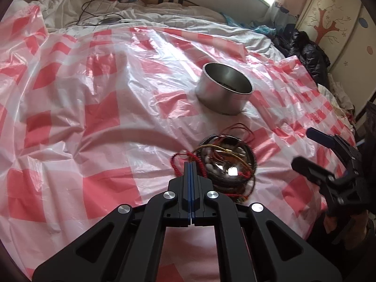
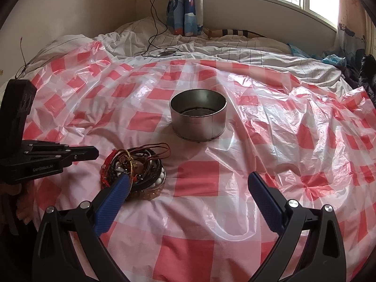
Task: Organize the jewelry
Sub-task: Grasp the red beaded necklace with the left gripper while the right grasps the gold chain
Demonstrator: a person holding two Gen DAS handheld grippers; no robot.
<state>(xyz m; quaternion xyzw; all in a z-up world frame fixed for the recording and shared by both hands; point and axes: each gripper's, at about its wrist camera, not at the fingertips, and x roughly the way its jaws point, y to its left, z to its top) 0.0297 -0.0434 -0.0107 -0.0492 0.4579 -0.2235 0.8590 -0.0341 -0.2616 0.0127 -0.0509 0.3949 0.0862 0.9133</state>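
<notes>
Left wrist view first: the left gripper (image 1: 190, 164) has its blue-padded fingers (image 1: 189, 176) clenched tight together, tips right at the twisted red cord (image 1: 175, 164) that loops out of the left side of the jewelry pile (image 1: 226, 162). Whether the cord is actually pinched between the pads can't be told from here – the tips cover that spot. The pile itself is a tangle of beaded bracelets, red and gold strings and a dark ribbed ring, sitting on the pink-and-white checked plastic sheet (image 1: 94, 117) spread over the bed. Further back on the sheet stands a round metal tin (image 1: 223, 94), open on top, well apart from the pile. The right gripper (image 1: 312, 148) shows at the right edge, fingers spread.

Right wrist view: the right gripper (image 2: 188, 183) is released, its blue fingers (image 2: 112, 199) wide apart with only the sheet (image 2: 199, 211) between them – the left finger overlaps the pile (image 2: 134, 171) in the picture. The left gripper (image 2: 96, 152) comes in from the left edge, its closed tip just beside the pile. The tin (image 2: 198, 122) sits upright beyond, near the middle of the bed.
</notes>
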